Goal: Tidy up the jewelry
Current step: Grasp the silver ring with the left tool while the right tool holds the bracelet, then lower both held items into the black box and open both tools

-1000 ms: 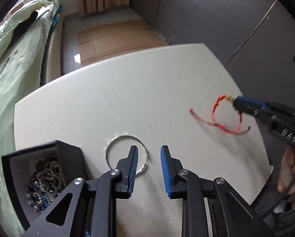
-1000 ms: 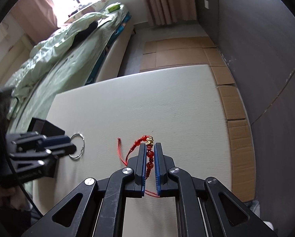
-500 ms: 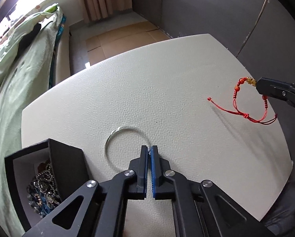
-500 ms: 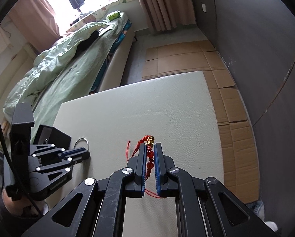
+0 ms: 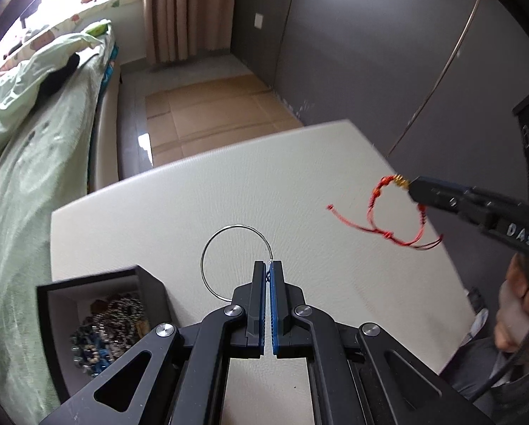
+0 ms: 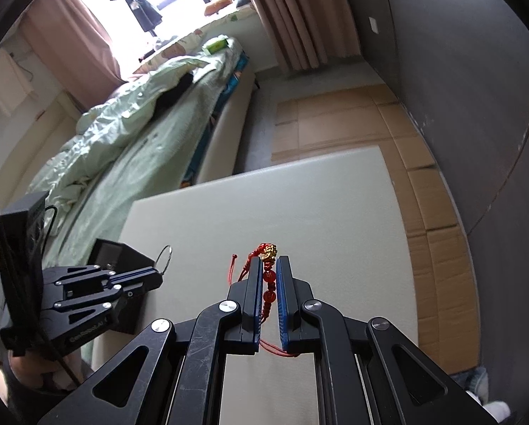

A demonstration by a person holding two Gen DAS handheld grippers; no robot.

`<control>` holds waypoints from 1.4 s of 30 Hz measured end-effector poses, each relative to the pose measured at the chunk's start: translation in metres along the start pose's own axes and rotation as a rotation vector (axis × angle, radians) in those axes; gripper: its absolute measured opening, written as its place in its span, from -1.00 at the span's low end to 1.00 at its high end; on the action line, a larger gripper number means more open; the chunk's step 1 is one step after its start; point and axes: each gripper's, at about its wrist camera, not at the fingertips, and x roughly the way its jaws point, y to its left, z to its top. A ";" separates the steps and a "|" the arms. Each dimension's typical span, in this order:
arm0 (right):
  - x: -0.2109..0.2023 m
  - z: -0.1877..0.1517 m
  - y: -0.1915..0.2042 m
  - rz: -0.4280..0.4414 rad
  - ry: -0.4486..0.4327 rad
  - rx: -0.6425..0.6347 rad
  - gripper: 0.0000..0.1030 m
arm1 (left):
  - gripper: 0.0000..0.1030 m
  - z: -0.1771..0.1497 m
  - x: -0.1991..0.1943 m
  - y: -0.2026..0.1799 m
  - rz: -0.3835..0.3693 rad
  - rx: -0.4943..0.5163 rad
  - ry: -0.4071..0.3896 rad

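Observation:
My left gripper [image 5: 268,265] is shut on a thin silver bangle [image 5: 207,248] and holds it lifted above the white table [image 5: 193,191]. In the right wrist view the bangle [image 6: 165,255] stands upright at the left gripper [image 6: 158,274]. My right gripper [image 6: 268,262] is shut on a red beaded string bracelet [image 6: 268,276] with a gold charm and holds it in the air. In the left wrist view the bracelet [image 5: 374,205] hangs from the right gripper [image 5: 411,189], its cords trailing. An open black jewelry box [image 5: 48,304] with several pieces inside sits at the table's left front corner.
A bed with a green cover [image 6: 129,134] runs along the table's left side. Cardboard sheets [image 5: 207,106] lie on the floor beyond the table. A dark wall [image 5: 370,53] stands at the right. The box also shows in the right wrist view [image 6: 122,251].
My left gripper closed on the silver bangle and lifted it off the table. My right gripper rose higher with the red bracelet in it.

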 end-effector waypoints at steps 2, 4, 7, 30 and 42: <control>-0.003 0.002 0.006 0.016 -0.018 -0.007 -0.83 | -0.98 0.001 -0.010 0.004 -0.010 -0.010 -0.024; -0.004 0.003 0.012 0.029 -0.028 -0.012 -0.83 | -0.98 0.000 -0.021 0.006 -0.020 -0.020 -0.045; -0.005 0.005 0.022 0.049 -0.045 -0.023 -0.83 | -0.98 -0.004 -0.038 0.010 -0.015 -0.031 -0.083; 0.010 0.009 0.123 0.190 -0.106 -0.114 -0.83 | -0.97 -0.037 -0.083 0.100 -0.053 -0.256 -0.156; 0.032 0.006 0.156 0.208 -0.068 -0.147 -0.83 | -0.90 -0.042 -0.068 0.134 -0.080 -0.368 -0.091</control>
